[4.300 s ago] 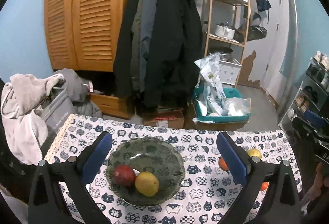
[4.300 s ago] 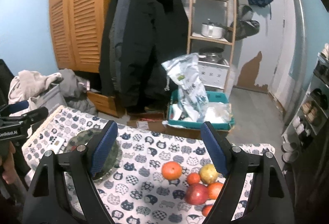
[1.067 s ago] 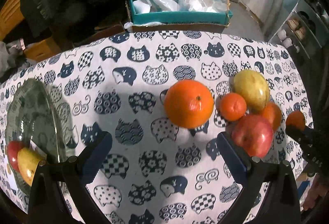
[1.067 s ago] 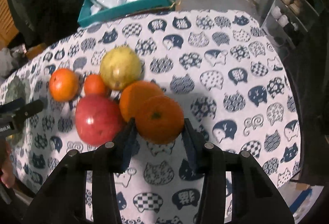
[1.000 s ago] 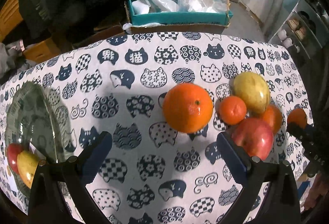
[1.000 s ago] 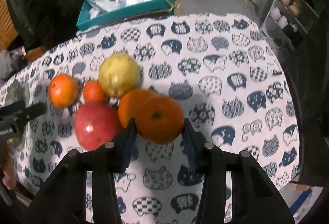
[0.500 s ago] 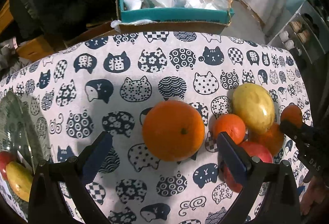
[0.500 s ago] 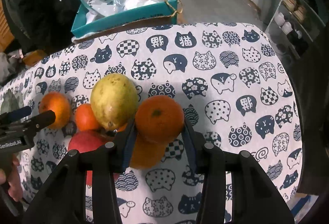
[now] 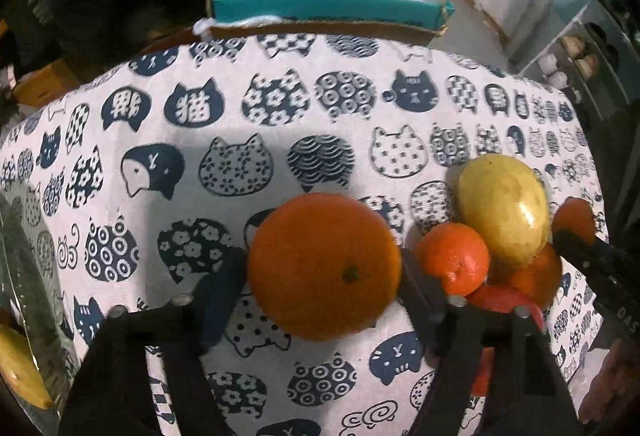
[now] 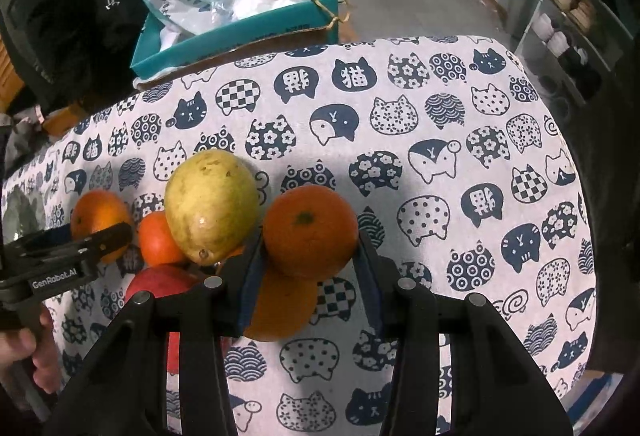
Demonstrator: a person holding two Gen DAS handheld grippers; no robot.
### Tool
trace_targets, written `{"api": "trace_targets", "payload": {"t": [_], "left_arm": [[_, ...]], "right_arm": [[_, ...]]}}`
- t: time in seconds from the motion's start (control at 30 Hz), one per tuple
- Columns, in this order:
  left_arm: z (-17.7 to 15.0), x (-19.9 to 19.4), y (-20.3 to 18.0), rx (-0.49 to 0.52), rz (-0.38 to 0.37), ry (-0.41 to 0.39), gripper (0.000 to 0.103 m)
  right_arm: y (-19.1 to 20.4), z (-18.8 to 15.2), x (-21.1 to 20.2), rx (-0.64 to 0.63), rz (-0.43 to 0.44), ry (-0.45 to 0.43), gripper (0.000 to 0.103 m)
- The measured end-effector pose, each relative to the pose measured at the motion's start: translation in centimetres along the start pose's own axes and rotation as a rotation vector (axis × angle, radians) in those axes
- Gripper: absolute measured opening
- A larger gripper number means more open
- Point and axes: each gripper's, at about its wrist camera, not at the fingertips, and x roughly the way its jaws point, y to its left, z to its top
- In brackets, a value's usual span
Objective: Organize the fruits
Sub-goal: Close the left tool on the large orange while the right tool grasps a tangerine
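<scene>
My left gripper (image 9: 320,276) points down at the cat-print tablecloth (image 9: 240,116). Its jaws are closing on a large orange (image 9: 324,264), and both pads touch its sides. Right of it lie a small tangerine (image 9: 452,260), a yellow-green pear-like fruit (image 9: 502,208) and a red apple (image 9: 504,300). My right gripper (image 10: 310,260) is shut on another orange (image 10: 310,232), held just above the pile over a further orange (image 10: 280,308). The green bowl (image 9: 24,256) at the far left holds a yellow fruit (image 9: 20,368).
Beyond the table's far edge stands a teal box (image 10: 240,24) full of plastic bags. Shelves with shoes (image 10: 580,36) stand on the right. A hand (image 10: 24,356) holds the left gripper's handle at the left of the right wrist view.
The left gripper came down around the large orange and its wide-open jaws closed onto it. The right gripper carried its orange up off the pile toward the far side.
</scene>
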Motion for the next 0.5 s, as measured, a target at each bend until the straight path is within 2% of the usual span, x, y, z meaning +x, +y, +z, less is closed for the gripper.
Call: {"api": "trace_targets", "payload": {"t": [0.23, 0.5], "left_arm": [[-0.6, -0.8, -0.4, 0.023, 0.026, -0.026, 0.068], [-0.7, -4.3, -0.5, 0.042, 0.037, -0.102, 0.068]], "right_arm": [[0.2, -0.1, -0.4, -0.016, -0.016, -0.011, 0.043], [0.1, -0.1, -1.6, -0.008, -0.013, -0.042, 0.042]]}}
